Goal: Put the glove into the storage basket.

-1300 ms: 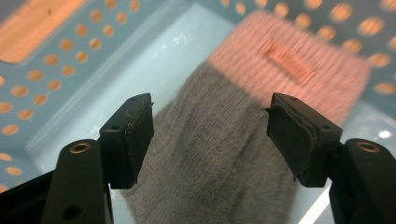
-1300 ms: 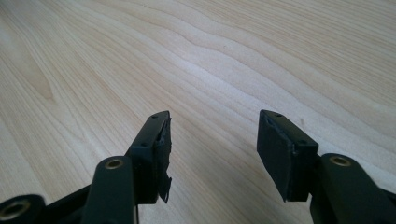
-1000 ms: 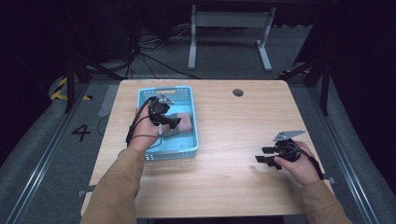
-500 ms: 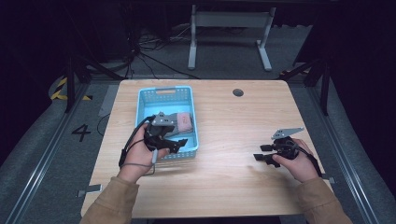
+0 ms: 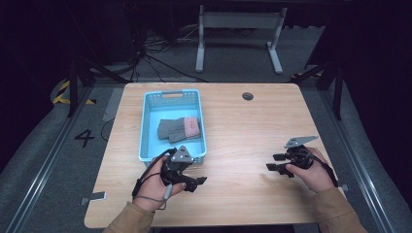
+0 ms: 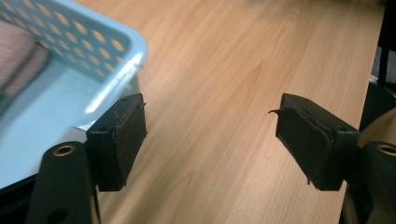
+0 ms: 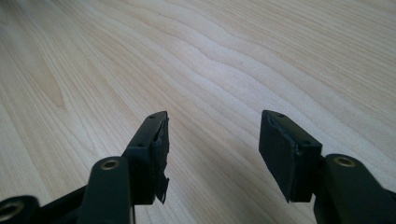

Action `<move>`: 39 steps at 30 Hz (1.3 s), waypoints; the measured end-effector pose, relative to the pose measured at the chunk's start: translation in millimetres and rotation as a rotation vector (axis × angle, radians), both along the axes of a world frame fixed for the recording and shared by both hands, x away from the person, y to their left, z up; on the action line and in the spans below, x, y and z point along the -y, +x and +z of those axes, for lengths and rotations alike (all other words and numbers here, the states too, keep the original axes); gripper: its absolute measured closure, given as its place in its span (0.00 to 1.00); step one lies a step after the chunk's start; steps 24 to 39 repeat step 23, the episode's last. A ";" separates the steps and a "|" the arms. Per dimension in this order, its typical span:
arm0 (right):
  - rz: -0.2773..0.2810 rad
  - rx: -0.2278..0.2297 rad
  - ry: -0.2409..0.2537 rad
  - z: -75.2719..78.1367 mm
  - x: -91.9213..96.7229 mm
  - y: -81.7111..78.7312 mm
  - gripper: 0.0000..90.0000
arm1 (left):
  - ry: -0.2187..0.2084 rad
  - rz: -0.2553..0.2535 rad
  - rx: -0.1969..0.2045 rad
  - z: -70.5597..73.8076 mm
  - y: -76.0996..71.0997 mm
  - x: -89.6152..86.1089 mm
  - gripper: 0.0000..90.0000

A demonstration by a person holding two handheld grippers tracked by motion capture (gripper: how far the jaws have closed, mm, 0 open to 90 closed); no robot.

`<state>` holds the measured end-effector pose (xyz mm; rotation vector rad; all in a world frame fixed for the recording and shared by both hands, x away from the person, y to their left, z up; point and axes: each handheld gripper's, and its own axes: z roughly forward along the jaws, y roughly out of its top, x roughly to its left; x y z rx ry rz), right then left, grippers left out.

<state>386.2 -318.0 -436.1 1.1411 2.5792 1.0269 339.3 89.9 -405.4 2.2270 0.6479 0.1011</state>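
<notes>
A grey knit glove (image 5: pixel 179 128) with a pink cuff lies flat in the middle of a light blue plastic basket (image 5: pixel 147 131), whose walls are pierced with holes. The basket stands on the left half of a pale wooden table (image 5: pixel 243 136), reaching from mid-table toward the far edge, its far rim showing a cut-out handle.

The left gripper (image 5: pixel 193 183) is near the basket's near right corner, just outside its rim and over bare wood, held in the person's left hand (image 5: pixel 158 187). Its jaws have just been opening and now stand wide apart with nothing between them; in the left gripper view (image 6: pixel 210 140) only table shows in the gap, with the basket's corner (image 6: pixel 116 51) just past the left jaw and a strip of the glove's pink cuff (image 6: pixel 18 56) inside.

The right gripper (image 5: pixel 272 162) rests well apart on the right side of the table, pointing left, in the right hand (image 5: pixel 316 172). Its jaws are also parted and empty, with plain wood grain between them in the right gripper view (image 7: pixel 212 144).

A round grommet (image 5: pixel 248 96) sits in the table near the far edge.
</notes>
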 end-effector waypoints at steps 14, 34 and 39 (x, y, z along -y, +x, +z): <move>-0.009 0.004 -0.009 -6.8 2.5 -1.7 0.48 | 0.009 -0.003 -0.041 -56.2 4.7 0.1 0.22; -0.017 0.014 -0.017 -10.6 -0.2 -0.6 0.48 | 0.009 0.028 -0.021 -64.6 2.0 3.0 0.22; -0.017 0.014 -0.017 -10.6 -0.2 -0.6 0.48 | 0.009 0.028 -0.021 -64.6 2.0 3.0 0.22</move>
